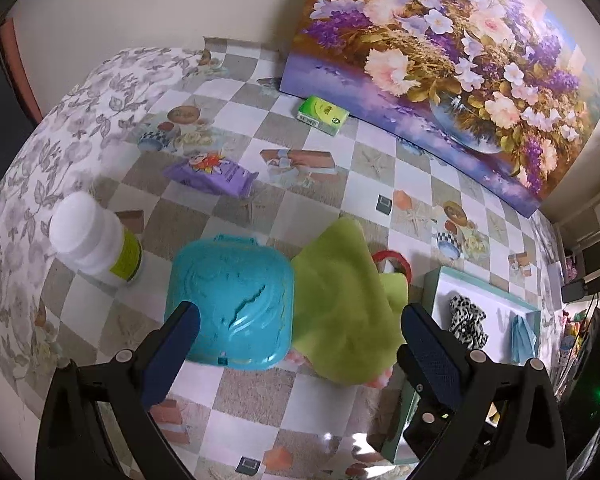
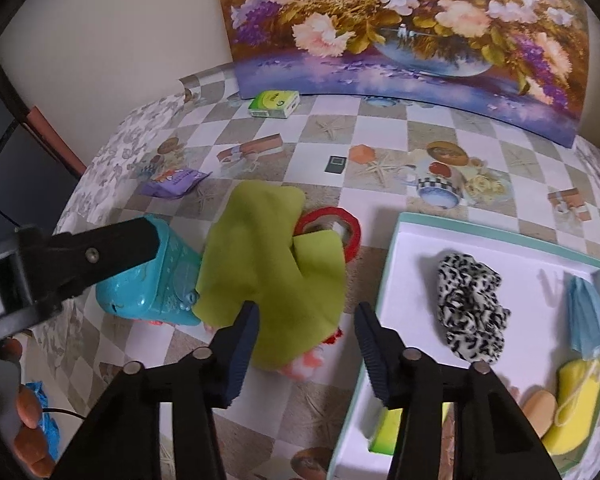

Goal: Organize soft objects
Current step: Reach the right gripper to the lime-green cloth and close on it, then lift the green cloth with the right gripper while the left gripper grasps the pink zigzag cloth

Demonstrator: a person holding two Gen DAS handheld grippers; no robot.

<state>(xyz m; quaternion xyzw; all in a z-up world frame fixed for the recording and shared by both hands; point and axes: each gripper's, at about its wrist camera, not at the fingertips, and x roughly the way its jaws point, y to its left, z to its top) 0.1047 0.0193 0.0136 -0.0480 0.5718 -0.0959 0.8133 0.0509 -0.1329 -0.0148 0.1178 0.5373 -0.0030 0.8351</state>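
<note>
The right gripper [image 2: 306, 344] hangs with its 2 fingers spread over the near edge of the lime green cloth [image 2: 268, 272], nothing pinched between them. Just right of its right finger sits the white tray [image 2: 396, 264] holding a leopard-print scrunchie [image 2: 472, 304]. The left gripper [image 1: 300, 344] stands with fingers wide apart, the turquoise plastic case [image 1: 230, 292] beside its left finger, the cloth between the 2 fingers but not gripped

Home: patterned tablecloth [image 1: 260, 152], flower painting [image 1: 440, 60]
</note>
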